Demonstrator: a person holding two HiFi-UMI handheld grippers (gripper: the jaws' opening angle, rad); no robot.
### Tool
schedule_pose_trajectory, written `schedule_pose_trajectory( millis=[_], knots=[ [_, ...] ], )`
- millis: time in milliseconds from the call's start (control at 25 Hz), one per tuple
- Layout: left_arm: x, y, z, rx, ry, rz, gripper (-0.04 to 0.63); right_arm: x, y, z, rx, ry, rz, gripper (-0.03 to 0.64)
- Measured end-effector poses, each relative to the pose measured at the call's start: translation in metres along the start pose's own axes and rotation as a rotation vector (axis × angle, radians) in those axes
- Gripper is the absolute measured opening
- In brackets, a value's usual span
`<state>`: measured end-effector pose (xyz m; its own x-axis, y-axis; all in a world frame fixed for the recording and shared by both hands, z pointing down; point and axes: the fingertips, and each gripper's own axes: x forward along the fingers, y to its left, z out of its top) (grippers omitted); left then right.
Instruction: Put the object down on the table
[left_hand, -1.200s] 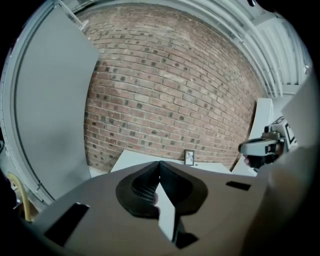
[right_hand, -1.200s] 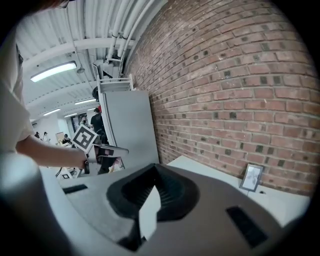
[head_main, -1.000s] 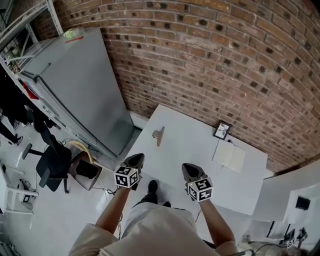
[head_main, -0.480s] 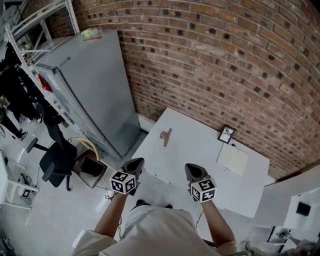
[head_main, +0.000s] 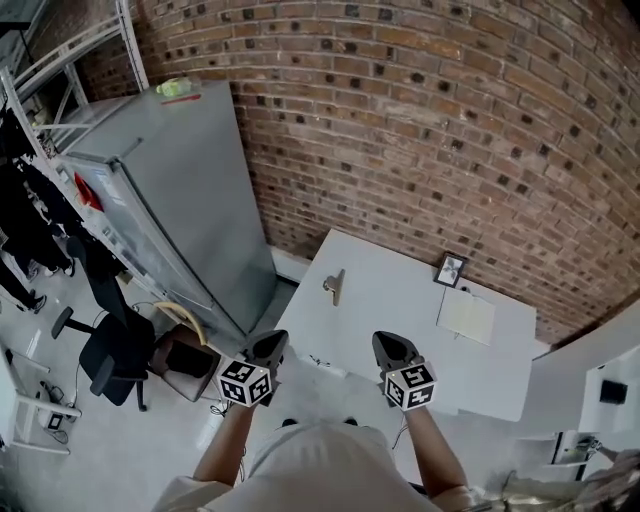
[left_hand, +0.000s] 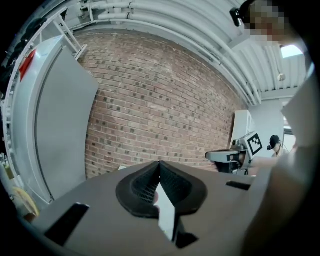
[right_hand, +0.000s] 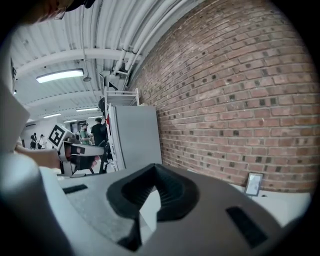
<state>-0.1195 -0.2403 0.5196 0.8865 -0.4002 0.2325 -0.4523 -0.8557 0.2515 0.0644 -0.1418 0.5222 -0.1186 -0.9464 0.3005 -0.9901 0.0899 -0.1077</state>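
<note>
Left hand-held gripper and right hand-held gripper are pressed together (both empty).

Wall: rough, matt red-brown brick with pale mortar joints. Table: smooth, matt white top. Cabinet: smooth grey sheet metal, satin finish. Notebook: pale matt paper. Floor: smooth, white, slightly glossy. Left gripper and right gripper: dark matt plastic with ribbed inner jaw faces.

Table beyond left gripper, right gripper
</note>
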Motion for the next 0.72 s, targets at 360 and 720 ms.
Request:
schedule_pose_trajectory(
  millis=[360, 720],
  knots=[
    [-0.010, 0.014, 0.017, 0.012, -0.024, -0.035, -0.008, -0.003, 0.017, 0.014, -0.014, -0.022, -0.029, 0.002],
    [-0.011, 0.014, 0.020, 0.004, -0.039, -0.049, -0.008, -0.002, 0.023, 0.020, -0.027, -0.028, -0.022, 0.002]
  ],
)
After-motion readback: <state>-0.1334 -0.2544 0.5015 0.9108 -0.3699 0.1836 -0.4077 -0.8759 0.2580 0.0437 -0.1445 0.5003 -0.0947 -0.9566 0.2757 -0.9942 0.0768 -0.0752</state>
